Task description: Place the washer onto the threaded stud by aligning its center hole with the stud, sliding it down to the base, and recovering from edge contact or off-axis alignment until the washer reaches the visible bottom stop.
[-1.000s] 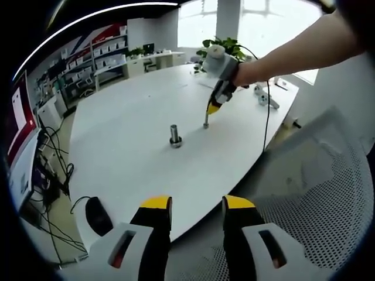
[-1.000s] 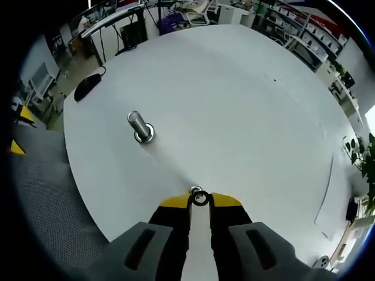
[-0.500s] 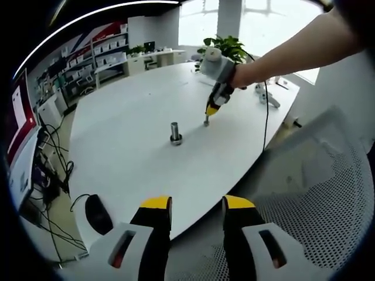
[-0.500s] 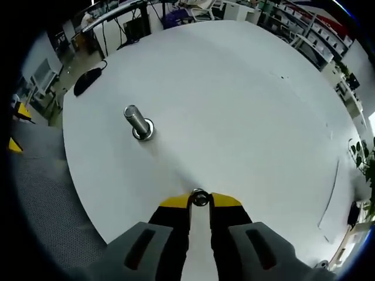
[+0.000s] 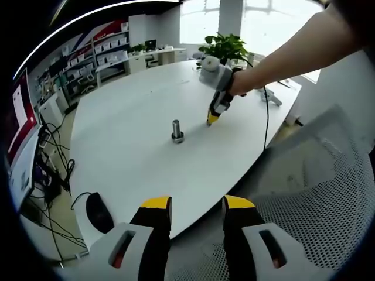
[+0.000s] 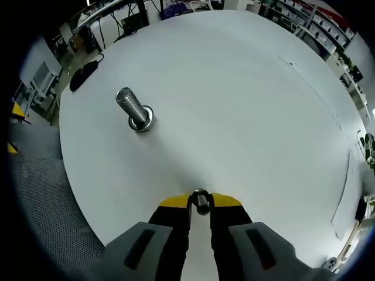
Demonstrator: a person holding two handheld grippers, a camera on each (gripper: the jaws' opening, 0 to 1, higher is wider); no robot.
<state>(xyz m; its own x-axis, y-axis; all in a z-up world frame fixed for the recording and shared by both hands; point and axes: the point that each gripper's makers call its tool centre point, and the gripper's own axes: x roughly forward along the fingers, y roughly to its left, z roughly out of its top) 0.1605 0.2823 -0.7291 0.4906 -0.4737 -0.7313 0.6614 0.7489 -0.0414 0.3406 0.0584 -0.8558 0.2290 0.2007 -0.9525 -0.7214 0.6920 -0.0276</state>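
Washer (image 6: 200, 201) pinched between the yellow tips of the right gripper (image 6: 200, 202), whose jaws are closed on it; the ring sits edge-on at the tips, above the white table (image 6: 252, 117). Threaded stud (image 6: 133, 109) standing upright on its round base flange, apart from the washer and up-left of it in the right gripper view (the threads are plain along the shaft). No washer is on the stud.

Left gripper view: the left gripper (image 5: 197, 206) is held back beyond the near table edge, over a grey mesh chair (image 5: 316, 199), with its jaws parted and nothing between them. Across the table (image 5: 129, 152), the right gripper (image 5: 211, 119) points down, carried by the person's hand (image 5: 234, 84) and bare forearm; the stud (image 5: 177, 131) stands just to its left. A black computer mouse (image 5: 99, 215) lies near the table's close edge, and a potted plant (image 5: 225, 45) stands at the far side.
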